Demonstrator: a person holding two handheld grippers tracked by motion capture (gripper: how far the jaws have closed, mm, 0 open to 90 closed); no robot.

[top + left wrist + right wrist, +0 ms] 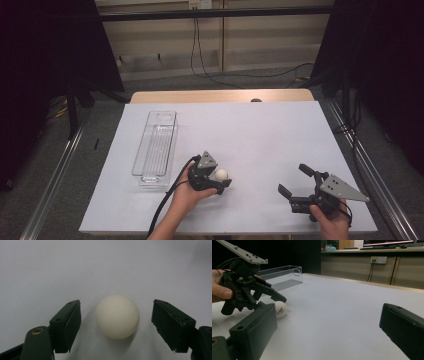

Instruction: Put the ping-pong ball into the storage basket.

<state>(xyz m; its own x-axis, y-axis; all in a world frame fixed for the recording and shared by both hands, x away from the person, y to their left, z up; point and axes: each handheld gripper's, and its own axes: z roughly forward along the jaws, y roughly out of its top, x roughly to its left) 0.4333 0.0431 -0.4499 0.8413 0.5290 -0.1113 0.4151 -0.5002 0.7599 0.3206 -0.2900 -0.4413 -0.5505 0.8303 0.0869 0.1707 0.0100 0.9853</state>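
Note:
A white ping-pong ball (221,174) rests on the white-covered table (260,135), near the front and left of centre. My left gripper (220,179) lies low around it, held by a hand. In the left gripper view the ball (117,316) sits between the two black jaws with a visible gap on each side, so the left gripper (116,303) is open. My right gripper (292,178) is at the front right, jaws spread wide with nothing between them. In the right gripper view the ball (280,309) sits under the left gripper (274,302).
A clear, long plastic bin (156,145) stands left of centre, just beyond and left of the left gripper. Black curtains hang at both sides. Cables run across the floor beyond the table's wooden far edge (220,96).

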